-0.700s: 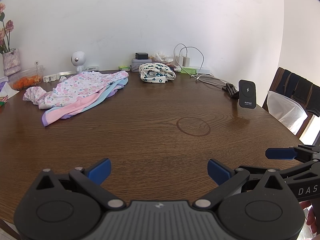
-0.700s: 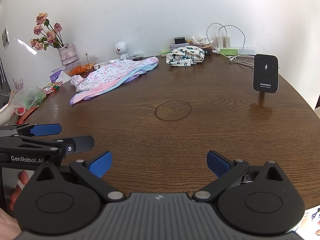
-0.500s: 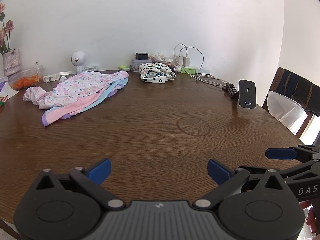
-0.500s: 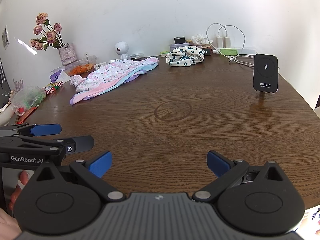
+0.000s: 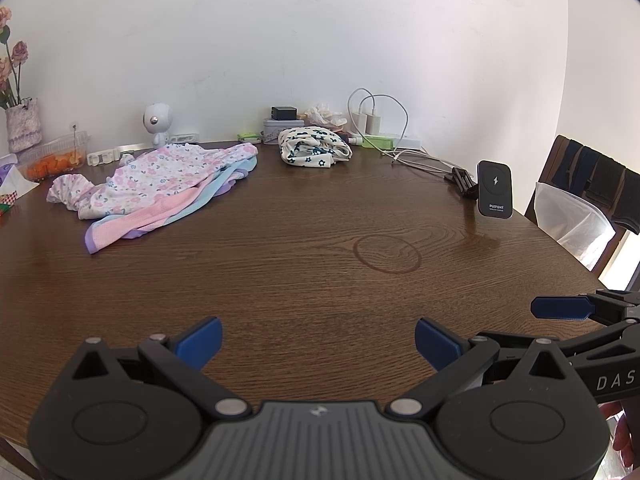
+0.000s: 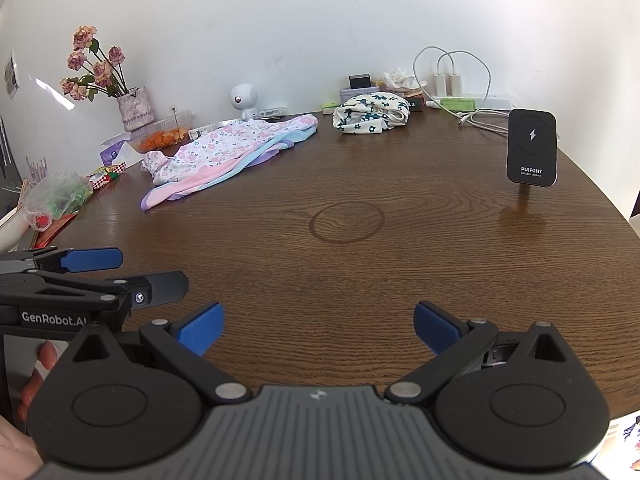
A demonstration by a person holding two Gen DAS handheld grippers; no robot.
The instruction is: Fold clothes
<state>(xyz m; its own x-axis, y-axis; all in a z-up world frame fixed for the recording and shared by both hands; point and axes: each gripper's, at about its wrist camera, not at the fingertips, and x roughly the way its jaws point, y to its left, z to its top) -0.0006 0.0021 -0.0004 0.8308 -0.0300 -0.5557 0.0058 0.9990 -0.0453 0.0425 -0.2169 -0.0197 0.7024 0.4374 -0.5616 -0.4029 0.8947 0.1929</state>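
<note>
A pink floral garment with pink, blue and purple layers point(image 5: 160, 188) lies spread on the far left of the brown table point(image 5: 320, 280); it also shows in the right wrist view point(image 6: 228, 156). A crumpled white garment with dark flowers point(image 5: 314, 152) sits at the back; the right wrist view shows it too point(image 6: 372, 118). My left gripper point(image 5: 318, 344) is open and empty near the front edge. My right gripper point(image 6: 318, 328) is open and empty beside it, to its right.
A black wireless charger stand point(image 6: 531, 148) stands at the right. Cables and plugs point(image 5: 380, 120), a small white robot figure point(image 5: 157, 122), a food tray point(image 5: 56, 156) and a flower vase point(image 6: 134, 108) line the back. A chair point(image 5: 588, 200) stands at the right.
</note>
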